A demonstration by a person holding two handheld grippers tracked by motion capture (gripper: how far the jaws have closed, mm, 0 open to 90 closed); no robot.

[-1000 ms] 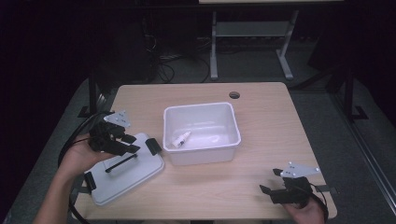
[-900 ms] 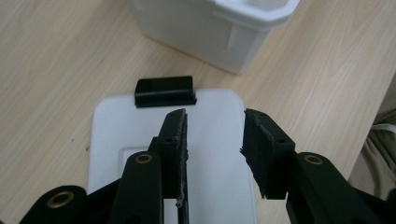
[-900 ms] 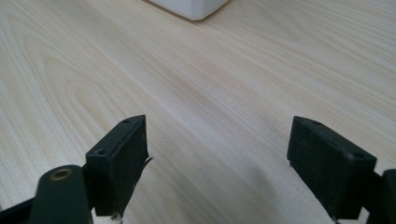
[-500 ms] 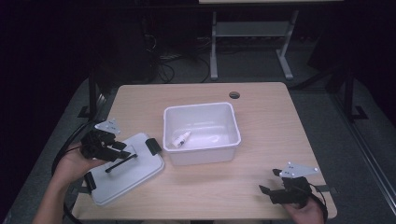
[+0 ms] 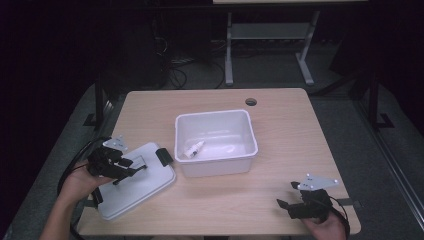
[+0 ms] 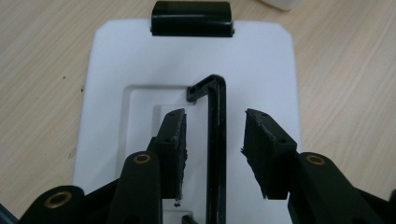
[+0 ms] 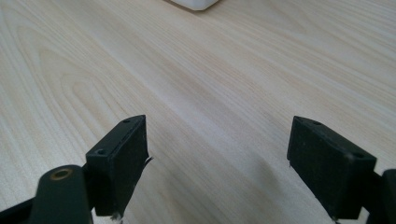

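white flat lid point(image 5: 135, 185) | black handle point(image 6: 215, 140) raised on top, black clip point(image 6: 192, 18) at end | lying flat on surface, left of white tub point(image 5: 216, 145)

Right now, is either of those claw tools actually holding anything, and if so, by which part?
Nothing is held. The left gripper has open jaws straddling the lid's black handle without pressing it; the right gripper is open above bare table.

Light wood-grain table point(image 5: 280, 140) stood on grey carpeted floor point(image 5: 350, 107), a round cable hole point(image 5: 251, 102) near its far edge. Beyond the far edge, a white-legged metal stand point(image 5: 265, 45) and tangled cables point(image 5: 175, 65) lay on the floor. Room beyond was dark; light fell mainly on the table top. Black frame posts point(image 5: 372, 95) flanked the right edge.
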